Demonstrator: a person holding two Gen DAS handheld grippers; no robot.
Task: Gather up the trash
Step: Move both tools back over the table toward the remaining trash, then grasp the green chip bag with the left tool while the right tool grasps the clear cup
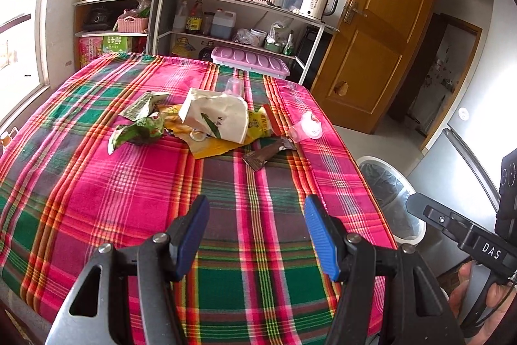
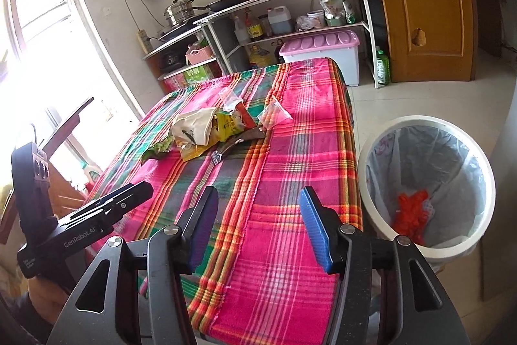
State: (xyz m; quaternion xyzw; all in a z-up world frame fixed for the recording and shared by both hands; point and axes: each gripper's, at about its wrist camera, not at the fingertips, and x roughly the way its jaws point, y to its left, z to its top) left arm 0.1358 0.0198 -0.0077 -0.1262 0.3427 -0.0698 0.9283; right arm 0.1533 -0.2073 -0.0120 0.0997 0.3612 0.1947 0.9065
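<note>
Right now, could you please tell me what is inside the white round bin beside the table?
The white round bin holds a clear plastic liner with one crumpled red-orange piece of trash near the bottom. Anything beneath that piece, or under the liner's folds, is hidden.

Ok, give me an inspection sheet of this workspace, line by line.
Surface: plaid tablecloth covers the table.
Job's things: wrapper pile mid-table, white paper bag on top, brown wrapper beside it; lined trash bin on the floor holds a red scrap.
Clutter: clear cups near the pile.
Grippers: left gripper and right gripper open, empty.
Cables: wall cords behind the shelves.
Surroundings: wooden door, window.
</note>
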